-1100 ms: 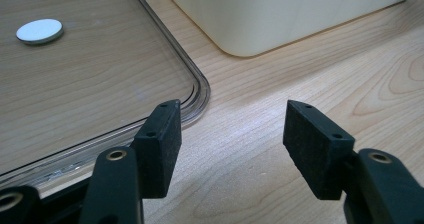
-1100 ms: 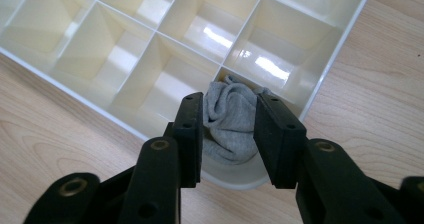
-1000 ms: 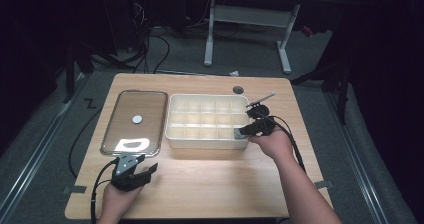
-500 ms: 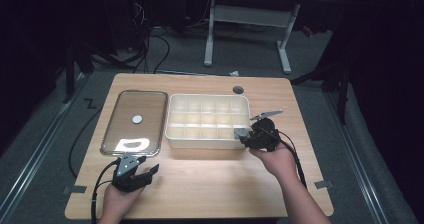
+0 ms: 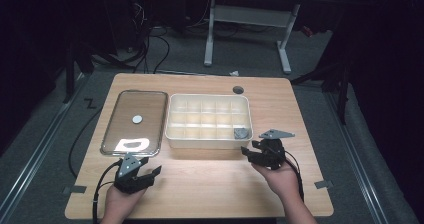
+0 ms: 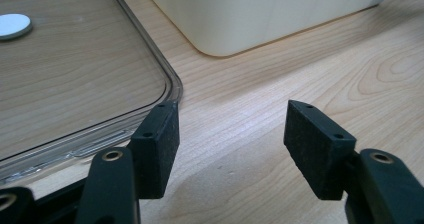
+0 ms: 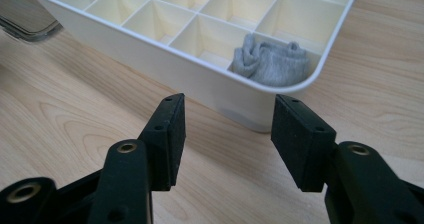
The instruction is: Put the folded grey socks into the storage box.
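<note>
A small grey sock (image 7: 272, 63), bunched into a loose wad, is lying in the near right corner compartment of the cream divided organiser box (image 5: 207, 140), which is sitting on the wooden counter (image 5: 210, 184) beside a clear lid (image 5: 135, 121) with a white round sticker (image 5: 137, 118) on it. The right gripper (image 7: 225, 134) is hovering just outside that corner of the box, its jaws standing wide with nothing between them; they have just been opening. The left gripper (image 6: 232, 144) is resting low over the counter near the lid's corner, also wide and holding nothing.

The sock is looking light, soft and limp: it is likely to sag, unroll or trail when lifted, and it will not slip much against the foam pads. It is not fragile. The best hold is probably a pinch across the thick folded bulge at its middle, coming straight down into the compartment, since the cell walls are leaving little room for a sideways approach.
</note>
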A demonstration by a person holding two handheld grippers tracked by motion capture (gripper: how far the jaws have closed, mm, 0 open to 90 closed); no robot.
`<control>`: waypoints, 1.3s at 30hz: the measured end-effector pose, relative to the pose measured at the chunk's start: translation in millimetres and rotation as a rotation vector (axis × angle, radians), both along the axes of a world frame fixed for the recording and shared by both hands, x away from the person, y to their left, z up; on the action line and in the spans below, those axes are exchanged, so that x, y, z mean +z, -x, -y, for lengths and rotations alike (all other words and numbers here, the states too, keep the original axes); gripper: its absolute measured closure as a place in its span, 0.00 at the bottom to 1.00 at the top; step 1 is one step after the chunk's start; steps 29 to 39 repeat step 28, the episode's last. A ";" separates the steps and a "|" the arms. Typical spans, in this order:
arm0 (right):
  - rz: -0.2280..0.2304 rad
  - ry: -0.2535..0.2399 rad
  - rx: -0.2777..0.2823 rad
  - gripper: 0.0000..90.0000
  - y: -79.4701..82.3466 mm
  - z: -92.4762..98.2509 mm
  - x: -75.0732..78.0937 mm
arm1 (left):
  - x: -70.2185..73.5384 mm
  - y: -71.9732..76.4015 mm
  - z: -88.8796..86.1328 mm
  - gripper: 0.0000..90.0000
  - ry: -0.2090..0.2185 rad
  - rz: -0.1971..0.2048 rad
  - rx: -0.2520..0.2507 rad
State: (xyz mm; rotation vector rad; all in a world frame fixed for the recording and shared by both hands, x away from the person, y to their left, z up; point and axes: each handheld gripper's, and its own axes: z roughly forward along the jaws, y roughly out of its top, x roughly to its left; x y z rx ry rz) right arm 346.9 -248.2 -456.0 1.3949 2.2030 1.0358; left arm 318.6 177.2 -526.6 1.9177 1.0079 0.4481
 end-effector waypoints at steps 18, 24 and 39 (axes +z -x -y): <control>0.195 -0.042 -0.065 0.52 53.2 5.6 -54.7 | 0.7 5.0 0.2 0.42 0.016 0.003 -0.022; 0.203 -0.067 -0.107 0.52 51.7 15.8 -54.2 | -0.8 3.2 1.5 0.42 0.009 0.000 -0.024; 0.181 -0.072 -0.106 0.53 49.9 14.9 -57.8 | -0.3 3.1 0.1 0.42 0.011 0.003 -0.023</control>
